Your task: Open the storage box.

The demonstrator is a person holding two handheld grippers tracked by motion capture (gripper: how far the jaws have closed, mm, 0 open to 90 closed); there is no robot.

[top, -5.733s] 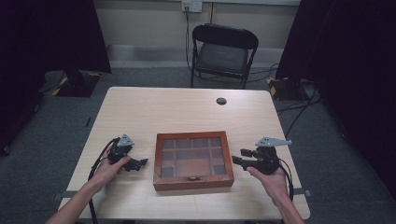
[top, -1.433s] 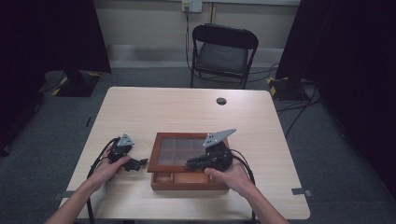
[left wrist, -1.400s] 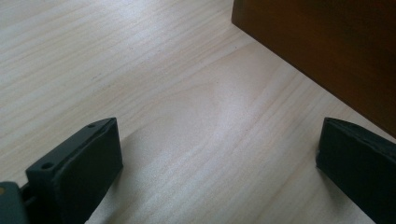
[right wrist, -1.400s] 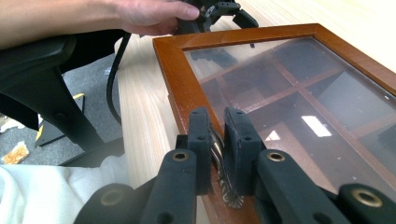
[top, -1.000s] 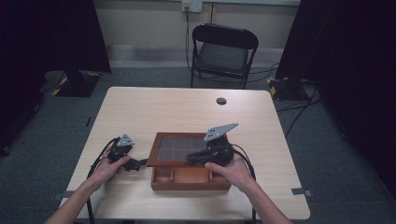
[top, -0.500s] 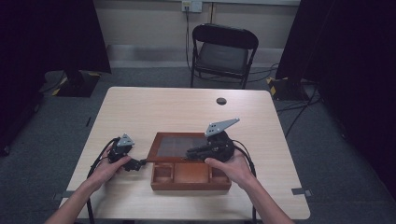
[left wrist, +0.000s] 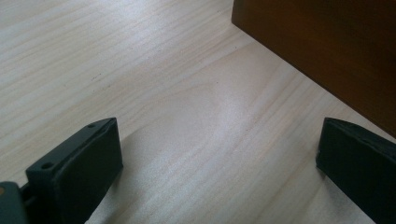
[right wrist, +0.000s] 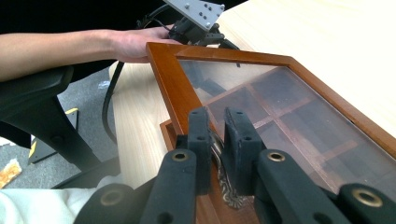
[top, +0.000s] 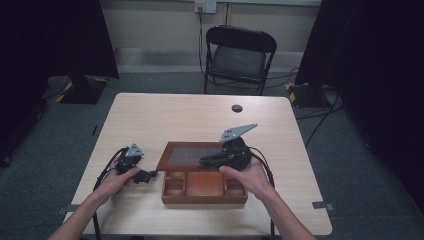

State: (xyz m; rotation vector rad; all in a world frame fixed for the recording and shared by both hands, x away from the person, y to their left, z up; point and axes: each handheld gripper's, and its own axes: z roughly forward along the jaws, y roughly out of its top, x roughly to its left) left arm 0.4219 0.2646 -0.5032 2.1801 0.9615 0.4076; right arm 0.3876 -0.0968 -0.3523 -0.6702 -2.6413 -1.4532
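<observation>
- High view: the wooden box (top: 204,192) sits near the front-middle of the table (top: 165,115), w/ our right gripper (top: 206,161) up at its glass lid (top: 187,156). Lid is tilted up at the front, hinged at the back; front row of compartments is uncovered. Left gripper (top: 150,174) rests on the tabletop just beside the box's left side, held in our left hand (top: 114,182).
- Also there: a small dark round thing (top: 237,108) far back on the table and a folding chair (top: 238,56) beyond, both well apart from the work.
- Left gripper view: jaws spread wide, nothing btwn them but bare tabletop; the box's brown side wall (left wrist: 327,51) shows at top right, close to one jaw, but we can't tell if touching.
- Right gripper view: jaws nearly closed, pinching the small metal clasp (right wrist: 218,154) at the lid's front edge. The lid's wooden frame (right wrist: 169,84) is raised off the box rim, dividers visible thru the glass. The other gripper (right wrist: 196,21) shows farther off by the lid's far corner.
- Progress, as we judge it: opening is under way, approx partway. Lid unlatched and lifted, not yet upright or laid back. Left to do: swing it fully open and let go of the clasp. Left gripper looks placed to steady the box if it slides.
</observation>
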